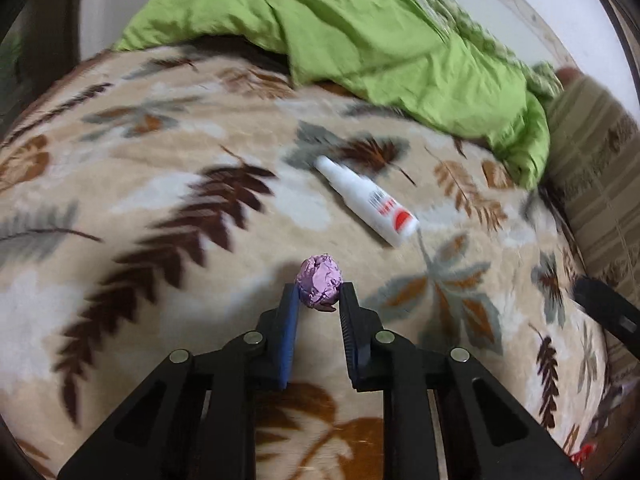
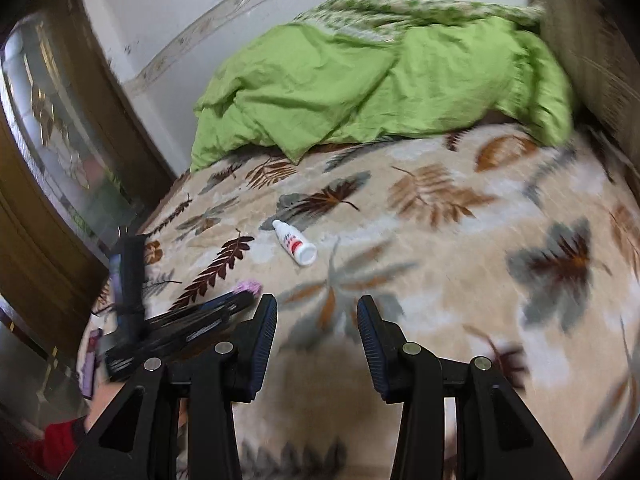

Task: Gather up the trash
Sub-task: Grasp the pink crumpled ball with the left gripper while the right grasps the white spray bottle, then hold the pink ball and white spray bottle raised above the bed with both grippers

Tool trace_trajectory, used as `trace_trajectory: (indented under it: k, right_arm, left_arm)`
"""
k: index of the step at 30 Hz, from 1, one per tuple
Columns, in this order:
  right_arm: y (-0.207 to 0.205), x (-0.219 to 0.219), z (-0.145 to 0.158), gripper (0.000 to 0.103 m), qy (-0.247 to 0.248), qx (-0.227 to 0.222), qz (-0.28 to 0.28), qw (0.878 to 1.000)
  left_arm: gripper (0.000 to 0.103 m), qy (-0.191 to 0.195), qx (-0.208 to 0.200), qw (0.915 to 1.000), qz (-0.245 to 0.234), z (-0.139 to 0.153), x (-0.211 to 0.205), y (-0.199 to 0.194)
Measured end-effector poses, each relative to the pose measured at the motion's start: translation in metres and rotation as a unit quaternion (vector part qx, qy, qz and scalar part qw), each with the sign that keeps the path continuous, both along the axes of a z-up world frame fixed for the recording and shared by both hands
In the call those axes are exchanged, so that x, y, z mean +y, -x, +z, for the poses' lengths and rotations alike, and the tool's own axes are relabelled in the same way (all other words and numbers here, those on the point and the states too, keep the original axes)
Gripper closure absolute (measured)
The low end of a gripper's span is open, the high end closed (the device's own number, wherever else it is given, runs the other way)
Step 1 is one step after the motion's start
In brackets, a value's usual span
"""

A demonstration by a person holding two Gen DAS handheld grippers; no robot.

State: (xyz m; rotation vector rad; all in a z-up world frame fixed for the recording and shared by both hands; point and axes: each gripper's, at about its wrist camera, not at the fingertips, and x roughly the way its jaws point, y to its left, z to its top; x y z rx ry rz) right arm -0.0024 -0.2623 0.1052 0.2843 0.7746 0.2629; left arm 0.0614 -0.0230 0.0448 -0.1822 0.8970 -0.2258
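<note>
Your left gripper (image 1: 319, 294) pinches the crumpled pink foil ball (image 1: 319, 281) at its fingertips over the leaf-print blanket (image 1: 160, 160); white bottle (image 1: 366, 200) lies just ahead; your right gripper (image 2: 317, 308) hangs spread, holding nothing.

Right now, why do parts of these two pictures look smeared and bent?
Left wrist view: the fisheye lens bows the bed outward; the blanket pattern smears, yet the purple ball stays sharp. Right wrist view: motion blur is heaviest at the right, and the left gripper is blurred.
</note>
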Motion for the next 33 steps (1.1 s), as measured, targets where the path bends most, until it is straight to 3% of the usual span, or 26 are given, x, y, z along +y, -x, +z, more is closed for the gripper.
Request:
trace_trajectory:
  k: [7, 16, 18, 24, 33]
  right_arm:
    - [-0.102, 0.045, -0.034, 0.059, 0.028, 0.035, 0.065, 0.997]
    - [-0.166, 0.088, -0.079, 0.062, 0.12, 0.079, 0.12, 0.982]
    - [-0.165, 0.092, -0.081, 0.069, 0.128, 0.077, 0.12, 0.982]
    - [-0.137, 0.096, -0.071, 0.071, 0.118, 0.063, 0.083, 0.988]
    - [-0.03, 0.07, -0.037, 0.071, 0.058, 0.03, 0.004, 0.998]
  left_arm:
    - [0.083, 0.013, -0.005, 0.9991, 0.041, 0.008, 0.03, -0.005]
    - [0.083, 0.013, -0.003, 0.9992, 0.039, 0.009, 0.034, -0.008]
    - [0.083, 0.012, -0.005, 0.9993, 0.035, 0.009, 0.033, -0.007]
    - [0.083, 0.006, -0.011, 0.9993, 0.034, 0.011, 0.031, -0.004]
    - [0.083, -0.024, -0.046, 0.9984, 0.021, 0.022, 0.014, 0.021]
